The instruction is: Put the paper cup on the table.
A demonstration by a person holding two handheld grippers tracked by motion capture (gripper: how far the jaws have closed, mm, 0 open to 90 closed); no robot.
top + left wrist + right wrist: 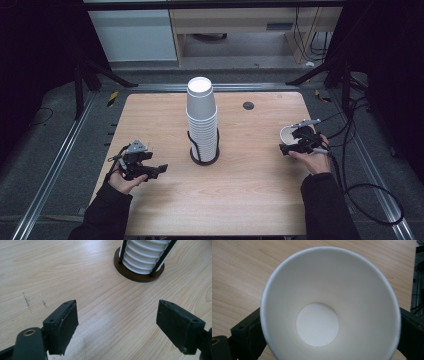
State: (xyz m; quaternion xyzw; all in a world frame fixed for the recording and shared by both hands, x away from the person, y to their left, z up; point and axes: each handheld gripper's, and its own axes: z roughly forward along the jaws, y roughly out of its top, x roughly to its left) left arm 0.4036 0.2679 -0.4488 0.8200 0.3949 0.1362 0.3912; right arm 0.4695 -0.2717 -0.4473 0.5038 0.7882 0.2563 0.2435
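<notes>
A tall stack of white paper cups [202, 117] stands upside down in a black wire holder with a round base [204, 159] at the table's middle. The stack's lower cups [146, 257] and the base [136, 276] lie ahead of my left gripper [117, 315], which stands open with nothing between its jaws, above bare wood. In the high view the left gripper [159, 170] is left of the holder. A single white cup [329, 305] stands mouth up between the jaws of my right gripper [329, 327]; its rim is round and unsqueezed. This cup [288, 133] and the right gripper [291, 144] sit near the table's right edge.
The wooden table [250, 200] has a small black round cap [248, 105] at its back right. Cables [370, 200] trail off the right side. Metal rails and dark floor frame the table; a white cabinet stands behind it.
</notes>
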